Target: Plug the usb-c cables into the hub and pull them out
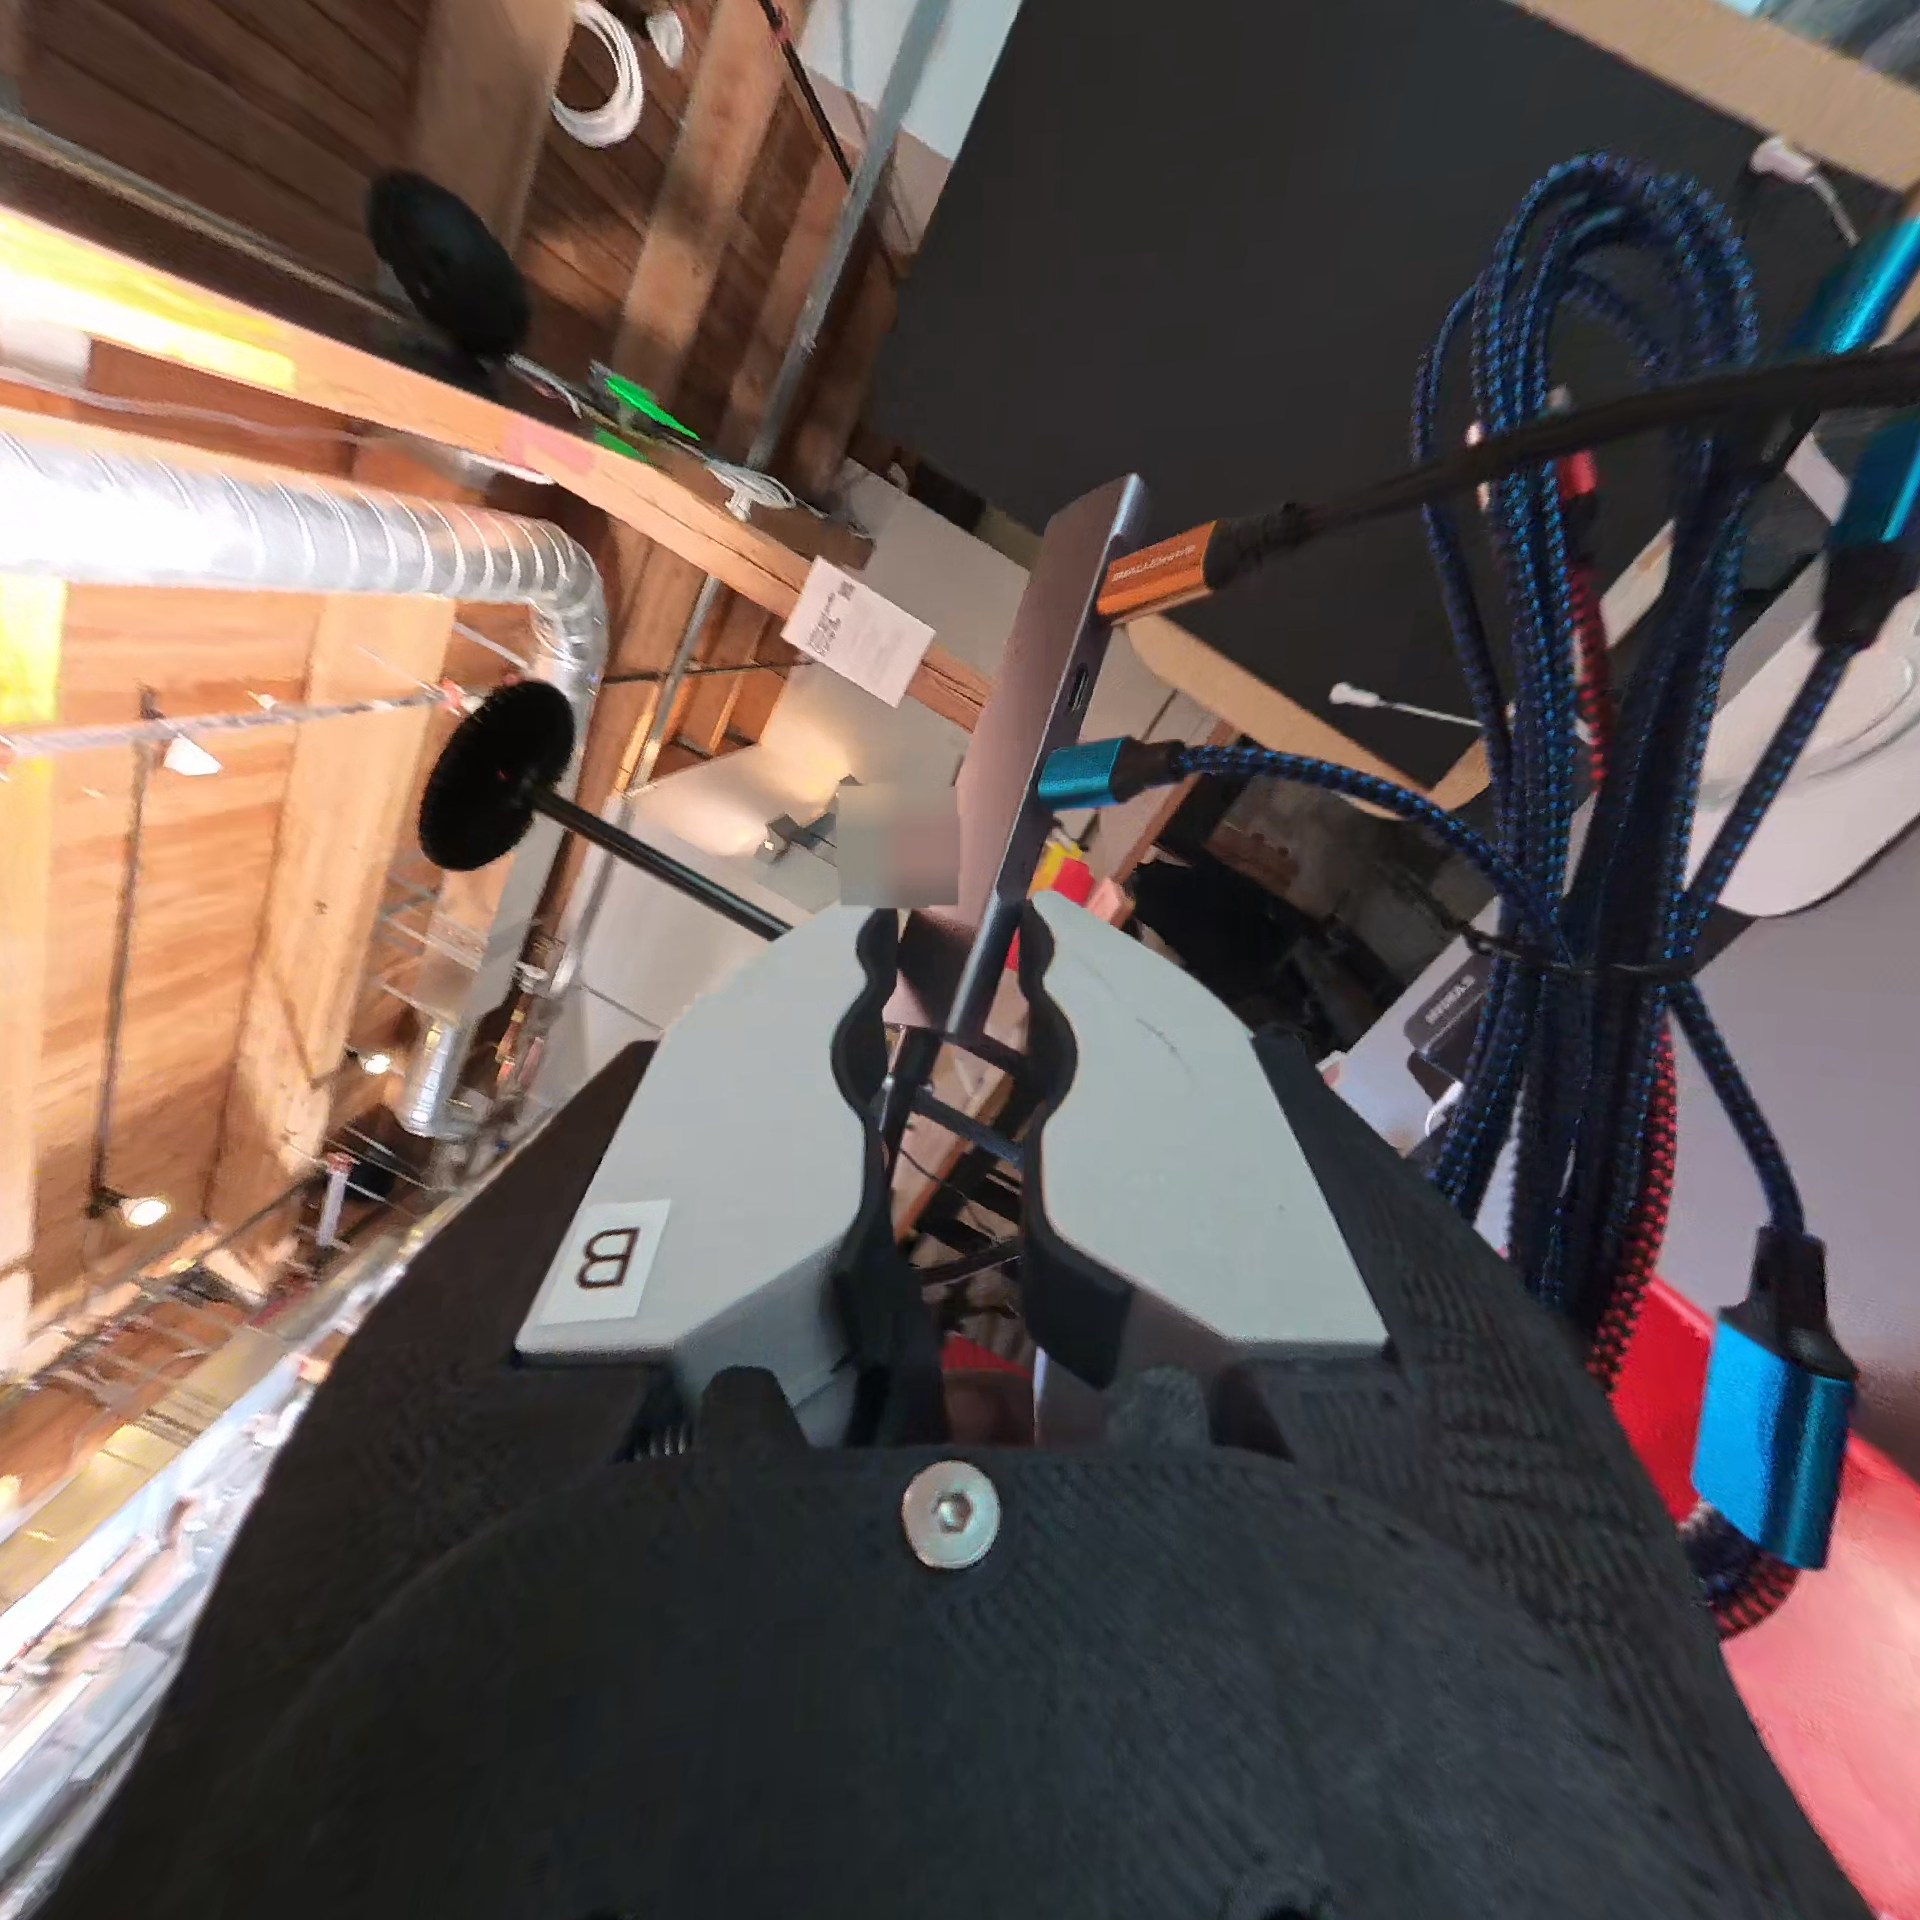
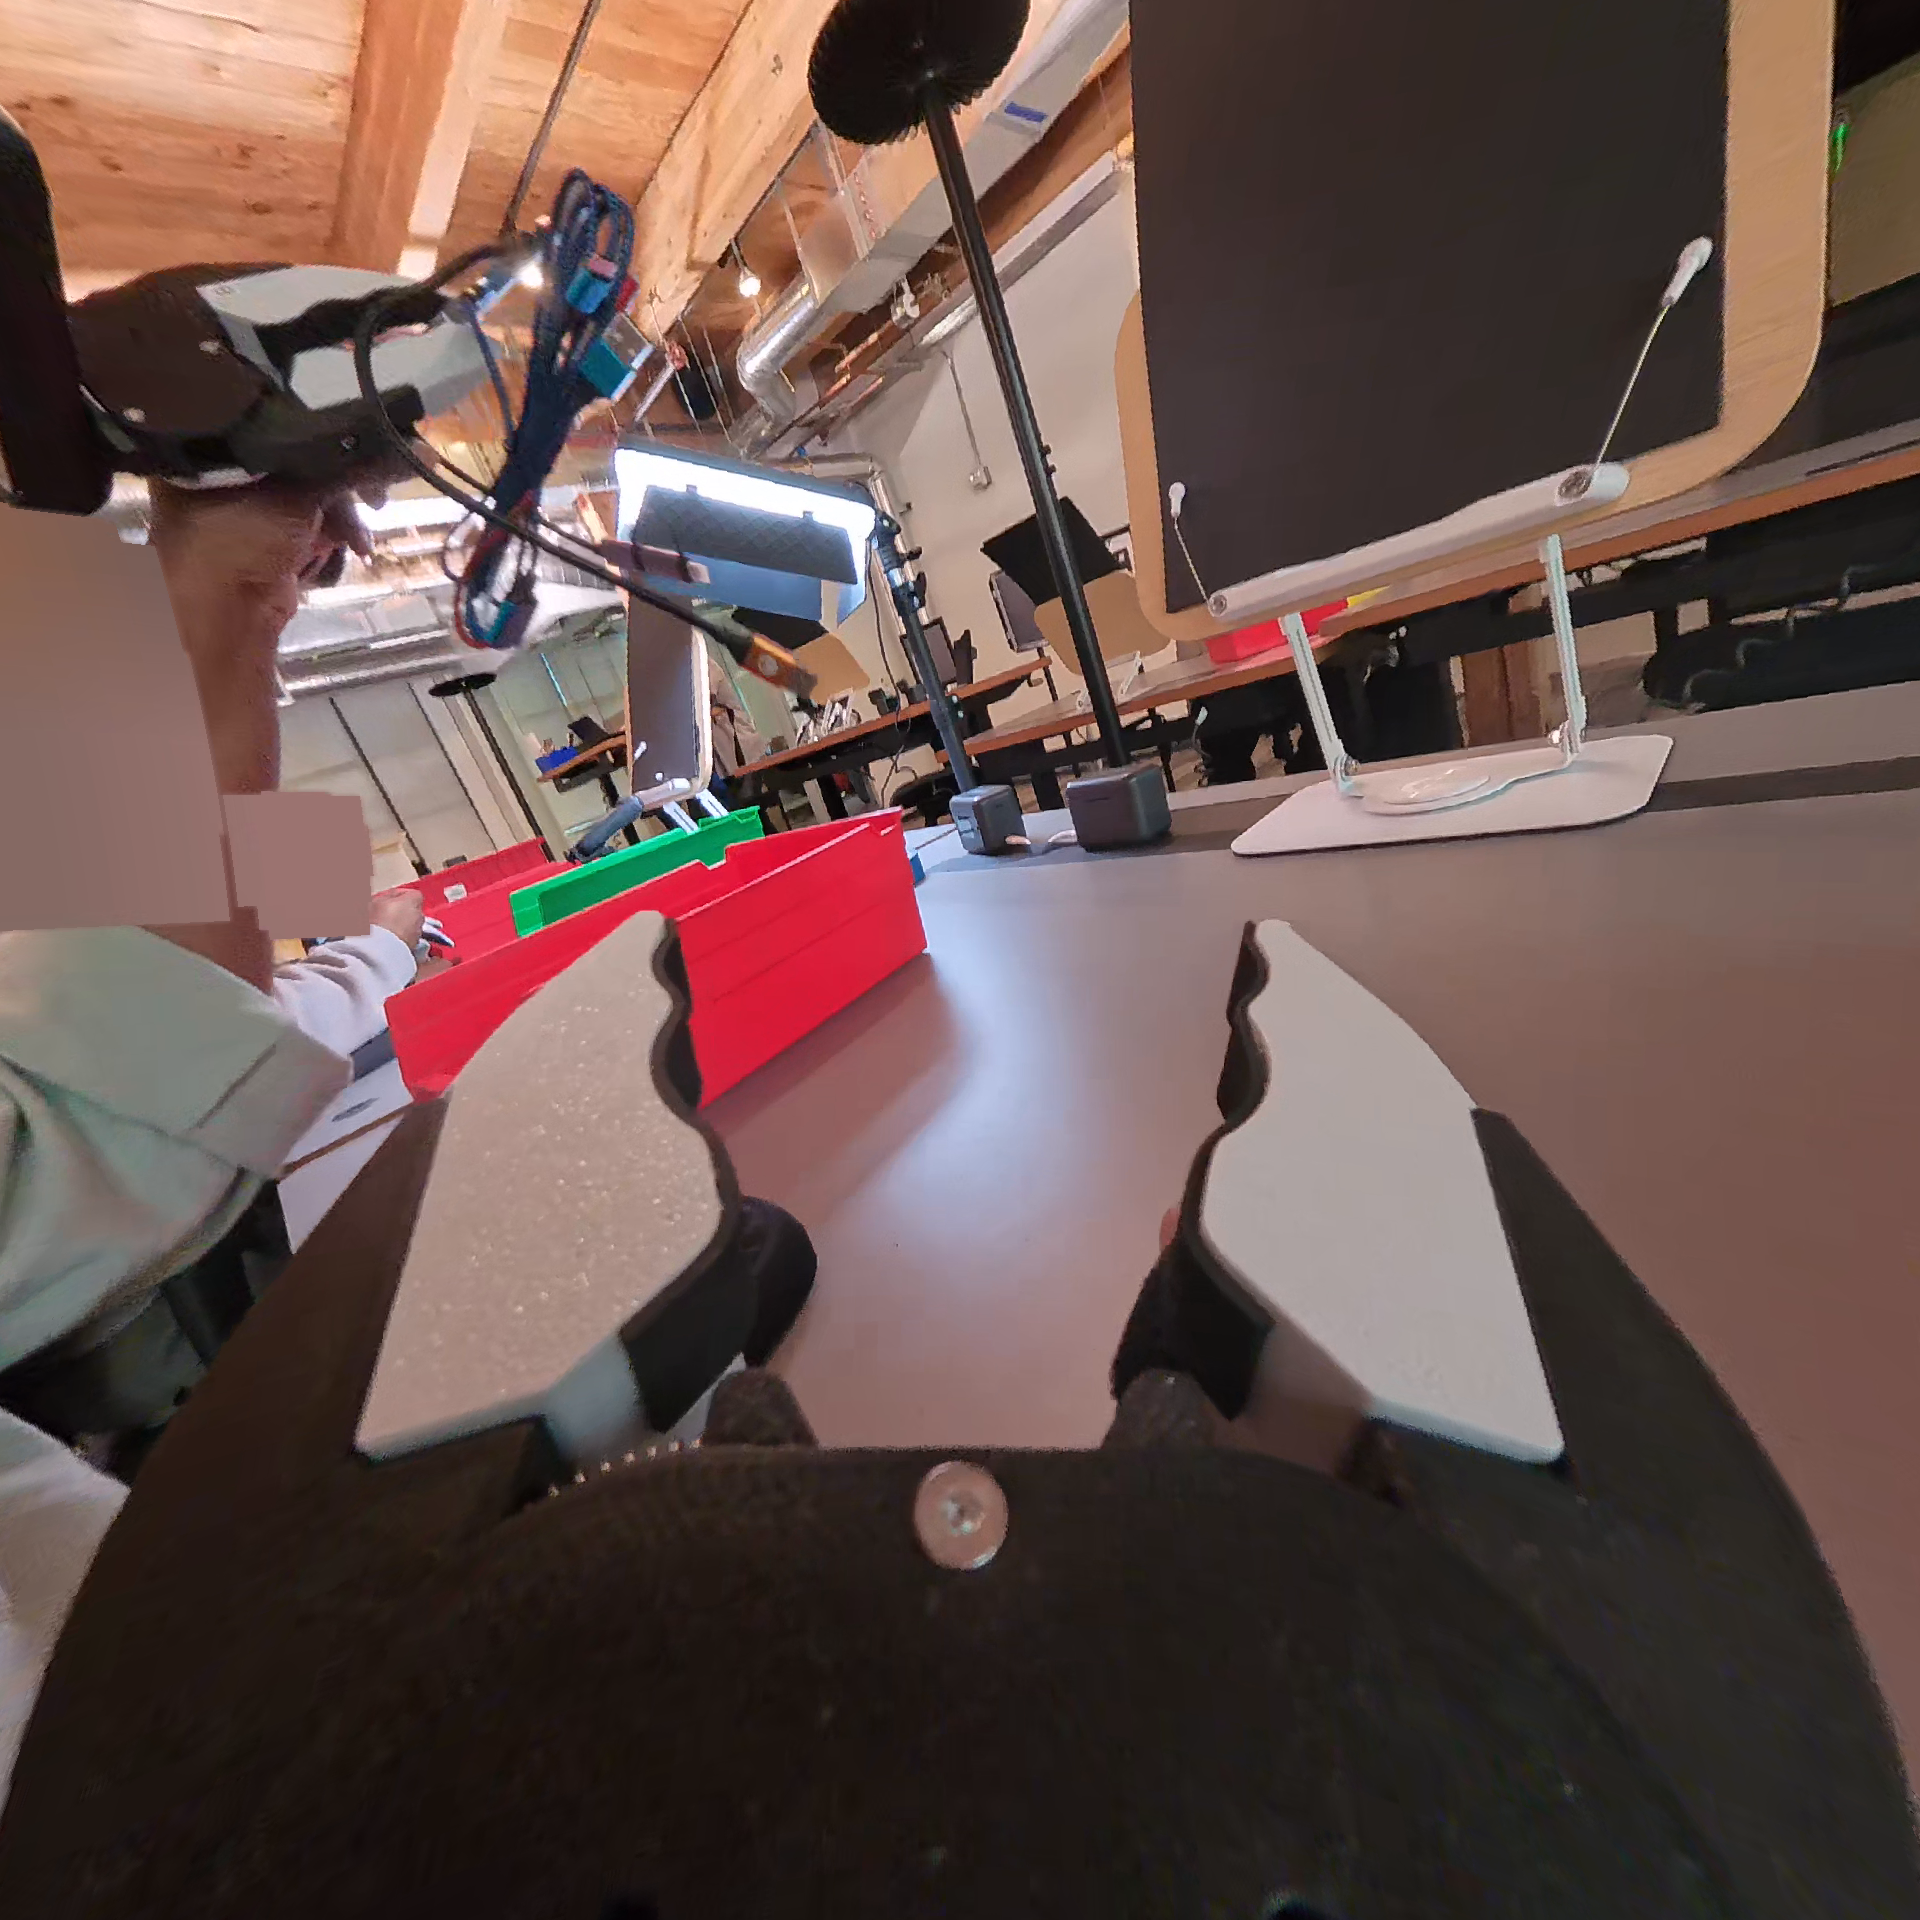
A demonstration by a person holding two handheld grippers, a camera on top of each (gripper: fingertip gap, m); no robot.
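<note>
Jaws of the left gripper [image 1: 951,925] are clenched on the lower end of the grey hub [image 1: 1049,707], which stands up from the fingertips, raised high off the table and tilted. Two cables sit in the hub's side ports: an orange-shelled plug [image 1: 1158,569] on a black cable near the top, and a blue-shelled plug [image 1: 1081,774] on a blue braided cable lower down; one empty port [image 1: 1081,684] shows between them. To the right hangs the tied bundle of blue and red braided cables [image 1: 1579,831], with a loose blue connector [image 1: 1766,1439] dangling at its foot. Further right, the right gripper [image 2: 956,961] rests low over the brown table [image 2: 1351,987], its jaws spread wide and holding nothing. Judged step: plugging appears done for at least two cables, so either the empty port is next or pulling out begins. Either move calls for the right gripper to rise to the hub and pinch a plug shell squarely, then travel straight along the port axis while the left holds firm. Room is ample on the table ahead; the red bin [image 2: 769,935] bounds the left side, the white stand [image 2: 1455,790] the far right. The hanging bundle crowds the hub's plug side and could snag.
</note>
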